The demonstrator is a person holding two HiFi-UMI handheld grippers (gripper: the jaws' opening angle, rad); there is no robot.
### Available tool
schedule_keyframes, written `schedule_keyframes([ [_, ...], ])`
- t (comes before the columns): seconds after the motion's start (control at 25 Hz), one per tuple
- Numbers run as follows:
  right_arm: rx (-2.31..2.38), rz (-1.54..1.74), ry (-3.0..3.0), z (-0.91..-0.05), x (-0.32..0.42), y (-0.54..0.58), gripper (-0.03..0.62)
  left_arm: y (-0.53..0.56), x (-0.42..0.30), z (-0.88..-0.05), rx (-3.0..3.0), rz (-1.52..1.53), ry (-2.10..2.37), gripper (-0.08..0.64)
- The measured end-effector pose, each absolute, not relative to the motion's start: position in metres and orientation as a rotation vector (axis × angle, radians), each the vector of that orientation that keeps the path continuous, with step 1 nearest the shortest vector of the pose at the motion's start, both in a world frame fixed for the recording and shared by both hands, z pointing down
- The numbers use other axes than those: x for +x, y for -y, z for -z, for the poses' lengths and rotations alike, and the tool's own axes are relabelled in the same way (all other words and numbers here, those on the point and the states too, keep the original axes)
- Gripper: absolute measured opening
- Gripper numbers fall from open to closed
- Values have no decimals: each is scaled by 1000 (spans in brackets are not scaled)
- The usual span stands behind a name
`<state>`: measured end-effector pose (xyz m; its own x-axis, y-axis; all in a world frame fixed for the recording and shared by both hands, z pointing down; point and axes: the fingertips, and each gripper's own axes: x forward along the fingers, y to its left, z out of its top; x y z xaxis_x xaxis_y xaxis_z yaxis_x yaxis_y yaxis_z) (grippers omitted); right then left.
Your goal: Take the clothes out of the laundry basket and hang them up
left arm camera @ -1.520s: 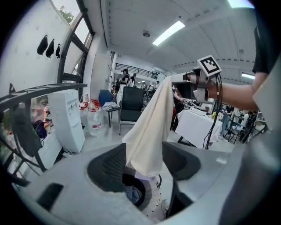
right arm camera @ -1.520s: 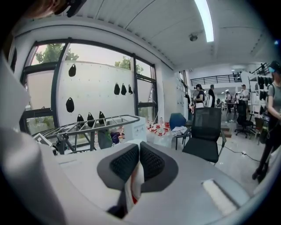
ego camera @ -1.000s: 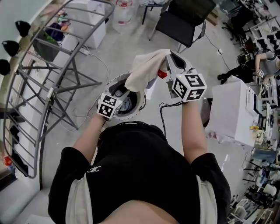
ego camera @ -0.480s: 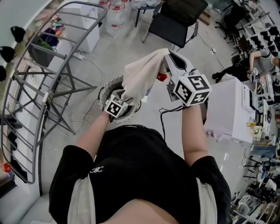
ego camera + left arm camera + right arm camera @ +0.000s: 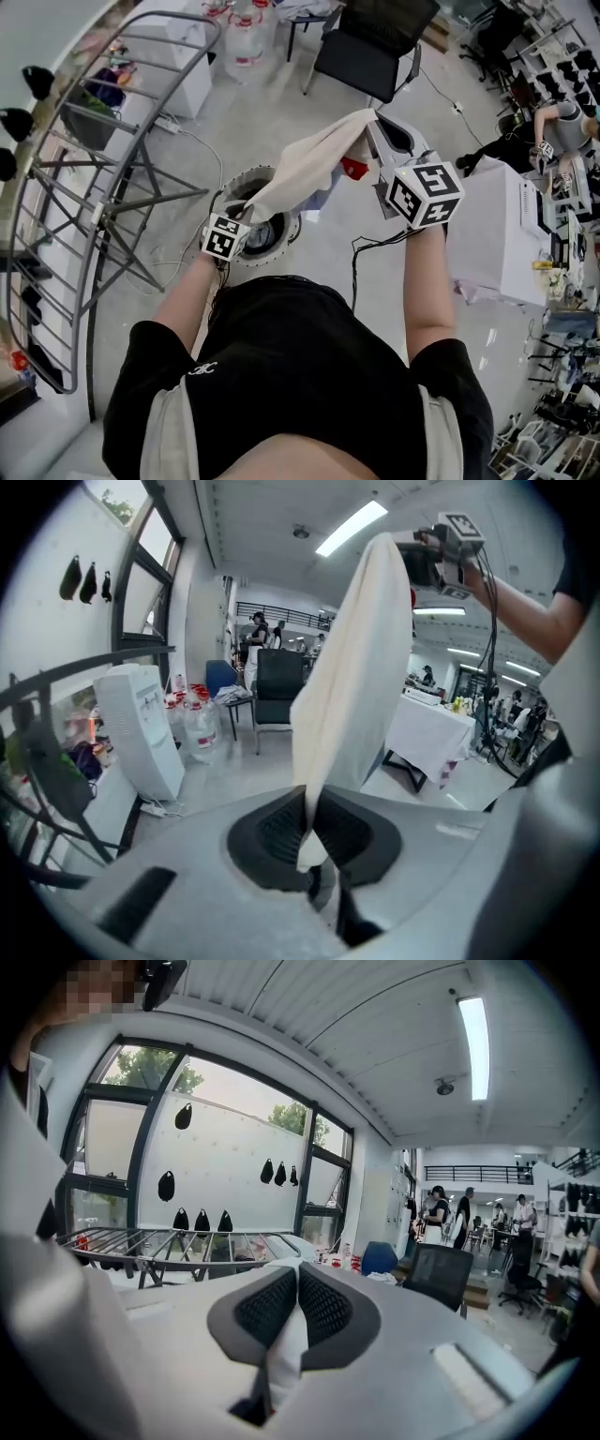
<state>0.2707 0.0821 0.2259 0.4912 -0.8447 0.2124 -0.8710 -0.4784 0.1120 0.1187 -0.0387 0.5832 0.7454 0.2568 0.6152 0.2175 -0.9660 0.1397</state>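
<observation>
Pinching the cloth (image 5: 305,169) end to end, I hold it sloping from my just-closed left gripper (image 5: 247,214) up to my right gripper (image 5: 369,131), with the drying rack (image 5: 94,187) nearer the left.

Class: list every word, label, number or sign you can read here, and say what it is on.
No text can be read.
Shirt: small white emblem, too small to read.
Bottles: red labels, too blurred.
Marker cubes: black-and-white patterns, no words.
</observation>
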Motion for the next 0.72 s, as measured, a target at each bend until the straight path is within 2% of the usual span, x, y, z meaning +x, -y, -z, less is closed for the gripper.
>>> schedule_keyframes([
  [0.24, 2550, -227, 1496, -242, 289, -90, 17, 126, 76, -503, 3022, -930, -105, 12],
  [0.44, 2495, -232, 1564, -249, 294, -77, 17, 195, 32, -387, 3158, -619, 240, 12],
  [0.72, 2299, -124, 1791, -238, 262, -19, 18, 240, -48, -283, 3277, -430, 733, 13],
])
